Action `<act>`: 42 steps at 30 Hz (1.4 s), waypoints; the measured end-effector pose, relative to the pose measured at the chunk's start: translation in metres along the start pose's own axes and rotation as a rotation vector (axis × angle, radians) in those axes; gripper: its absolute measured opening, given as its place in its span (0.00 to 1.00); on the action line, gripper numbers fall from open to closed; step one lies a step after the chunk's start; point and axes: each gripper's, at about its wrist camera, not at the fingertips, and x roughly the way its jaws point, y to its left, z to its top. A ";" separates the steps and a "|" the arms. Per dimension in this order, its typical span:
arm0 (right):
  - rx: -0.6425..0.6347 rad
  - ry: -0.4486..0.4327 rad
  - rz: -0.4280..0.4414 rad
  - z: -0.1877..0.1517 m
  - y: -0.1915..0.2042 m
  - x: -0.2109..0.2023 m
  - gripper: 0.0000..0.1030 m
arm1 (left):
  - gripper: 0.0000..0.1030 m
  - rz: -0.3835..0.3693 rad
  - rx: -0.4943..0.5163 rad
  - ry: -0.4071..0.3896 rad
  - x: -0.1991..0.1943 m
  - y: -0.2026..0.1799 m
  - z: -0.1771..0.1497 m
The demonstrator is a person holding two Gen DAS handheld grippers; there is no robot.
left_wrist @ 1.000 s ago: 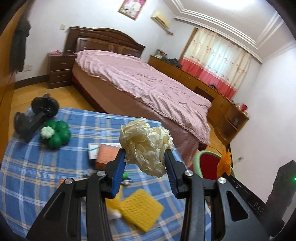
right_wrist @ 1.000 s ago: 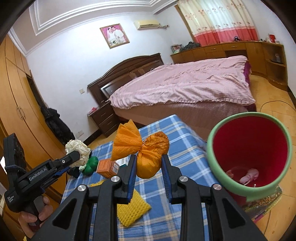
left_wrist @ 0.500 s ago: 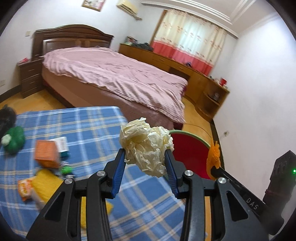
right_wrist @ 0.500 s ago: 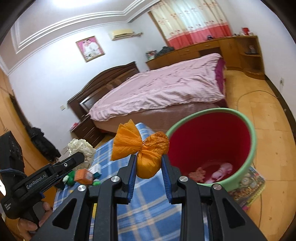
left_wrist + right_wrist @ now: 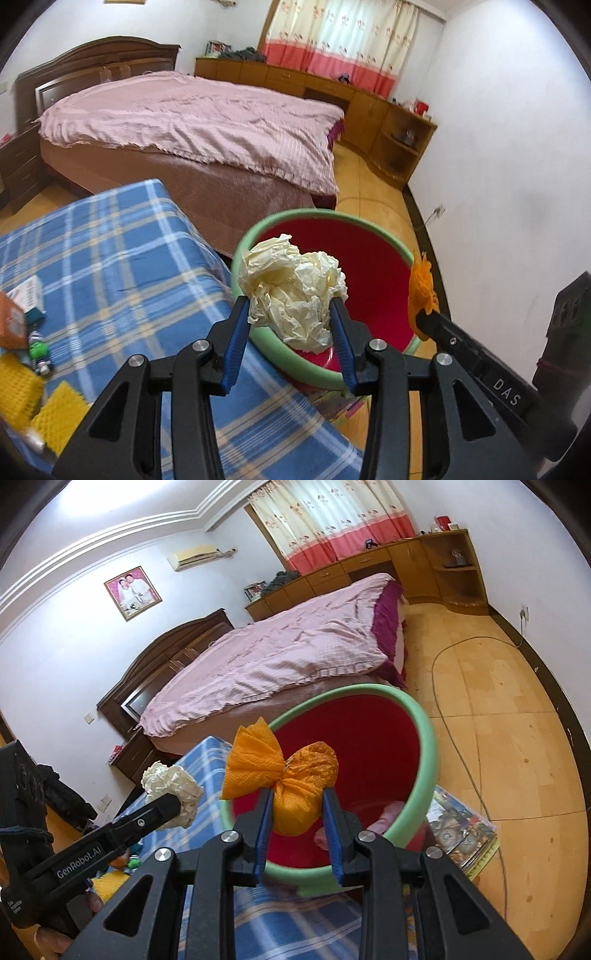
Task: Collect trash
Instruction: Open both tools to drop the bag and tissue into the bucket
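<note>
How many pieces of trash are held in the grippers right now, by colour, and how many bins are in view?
Cream crumpled paper ball, in the left gripper: 1
Orange wrapped bundle, in the right gripper: 1
Red bin with green rim: 1
Total: 2 pieces of held trash, 1 bin

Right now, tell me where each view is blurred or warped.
Left wrist view: yellow sponges at the lower left edge smear with motion; paper ball sharp. Right wrist view: bin rim softly blurred; walls and ceiling bow from fisheye; orange wrapper crisp.

Cream paper ball (image 5: 291, 295), orange wrapper (image 5: 288, 775), red green-rimmed bin (image 5: 424, 775), blue plaid tablecloth (image 5: 110, 266).
</note>
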 end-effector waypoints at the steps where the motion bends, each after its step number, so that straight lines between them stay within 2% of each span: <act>1: 0.002 0.004 -0.002 0.001 -0.004 0.003 0.29 | 0.43 0.001 0.003 0.010 0.005 -0.002 0.000; 6: 0.014 0.027 0.002 0.012 -0.023 0.019 0.30 | 0.45 0.004 0.008 0.065 0.033 -0.013 0.000; 10: 0.018 0.044 0.007 0.017 -0.032 0.029 0.33 | 0.53 0.021 0.009 0.070 0.045 -0.017 0.002; 18: 0.023 0.109 0.007 0.024 -0.040 0.053 0.35 | 0.55 0.032 -0.039 0.087 0.057 -0.010 0.006; 21: 0.016 0.115 0.012 0.024 -0.037 0.057 0.45 | 0.55 0.032 -0.066 0.078 0.056 -0.004 0.007; 23: 0.012 0.114 0.015 0.023 -0.037 0.057 0.46 | 0.55 0.035 -0.079 0.073 0.055 0.000 0.007; 32: 0.024 0.092 0.011 0.020 -0.039 0.050 0.52 | 0.55 0.061 -0.091 0.044 0.035 0.005 0.008; 37: 0.000 0.079 0.016 0.018 -0.029 0.038 0.61 | 0.55 0.089 -0.110 0.014 0.011 0.012 0.006; 42: -0.006 0.066 0.038 0.014 -0.016 0.027 0.64 | 0.55 0.129 -0.137 -0.006 -0.013 0.024 0.000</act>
